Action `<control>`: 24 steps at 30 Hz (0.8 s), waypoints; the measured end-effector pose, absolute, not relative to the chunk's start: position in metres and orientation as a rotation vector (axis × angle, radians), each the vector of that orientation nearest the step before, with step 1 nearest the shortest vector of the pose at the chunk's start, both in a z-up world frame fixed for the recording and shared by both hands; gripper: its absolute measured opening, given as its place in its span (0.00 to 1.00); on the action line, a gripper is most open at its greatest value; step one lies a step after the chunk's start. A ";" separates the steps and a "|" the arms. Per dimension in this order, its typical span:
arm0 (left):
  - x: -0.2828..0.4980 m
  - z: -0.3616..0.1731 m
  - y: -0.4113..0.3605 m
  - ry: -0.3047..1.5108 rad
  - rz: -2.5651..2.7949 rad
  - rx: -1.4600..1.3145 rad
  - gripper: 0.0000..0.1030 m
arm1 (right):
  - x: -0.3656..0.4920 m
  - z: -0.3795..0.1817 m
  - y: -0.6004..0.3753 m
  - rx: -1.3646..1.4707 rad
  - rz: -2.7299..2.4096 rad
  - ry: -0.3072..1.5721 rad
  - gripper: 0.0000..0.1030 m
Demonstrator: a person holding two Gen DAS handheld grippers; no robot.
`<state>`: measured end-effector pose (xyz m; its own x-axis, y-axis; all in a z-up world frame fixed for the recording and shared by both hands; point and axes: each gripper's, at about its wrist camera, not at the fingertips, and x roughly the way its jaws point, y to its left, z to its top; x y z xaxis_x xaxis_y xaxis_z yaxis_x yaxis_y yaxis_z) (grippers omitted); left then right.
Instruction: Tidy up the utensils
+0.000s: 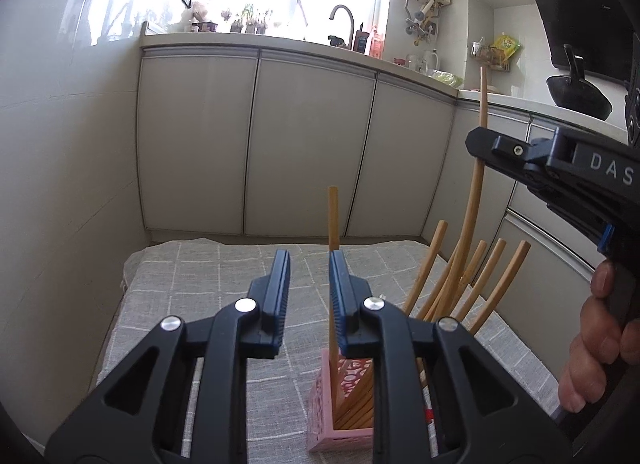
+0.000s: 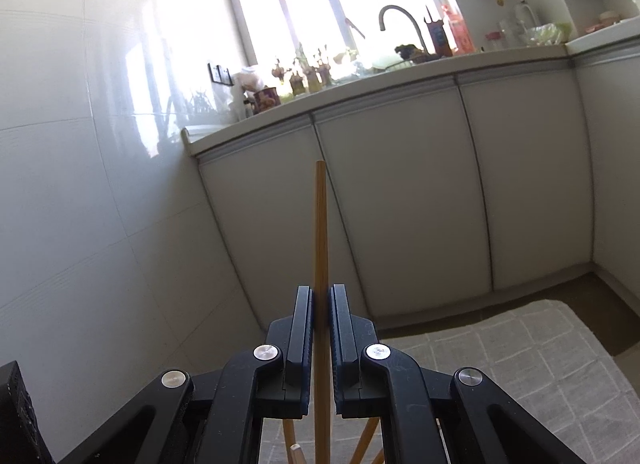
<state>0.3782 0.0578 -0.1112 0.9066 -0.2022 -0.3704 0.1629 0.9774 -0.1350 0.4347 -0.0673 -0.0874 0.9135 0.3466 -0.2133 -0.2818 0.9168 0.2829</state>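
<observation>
Right gripper (image 2: 320,300): clamped on one chopstick (image 2: 321,248); lower it upright into the pink holder (image 1: 340,404). Left gripper (image 1: 310,264): narrowly parted, empty, lower centre.

Pink holder (image 1: 326,412), tan chopsticks (image 1: 436,288), grey checked cloth (image 1: 200,280).

Chopsticks (image 1: 448,288) in holder (image 1: 320,416), on cloth (image 1: 200,284); cabinets (image 1: 312,144) seemingly behind.

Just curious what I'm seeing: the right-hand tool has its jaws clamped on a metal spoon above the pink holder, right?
Not a spoon. The right wrist view shows the right gripper shut on a wooden chopstick. The rest holds: in the left wrist view the pink holder stands below it, with more chopsticks inside.
</observation>
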 end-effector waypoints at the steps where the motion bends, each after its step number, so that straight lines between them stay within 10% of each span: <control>1: 0.379 -0.112 0.058 0.395 -0.185 -0.104 0.21 | 0.435 -0.088 -0.067 0.248 0.331 0.267 0.07; 15: 0.380 -0.119 0.059 0.434 -0.164 -0.104 0.23 | 0.431 -0.091 -0.077 0.255 0.371 0.311 0.09; 24: 0.358 -0.096 0.058 0.452 -0.151 -0.098 0.55 | 0.404 -0.060 -0.100 0.258 0.336 0.300 0.39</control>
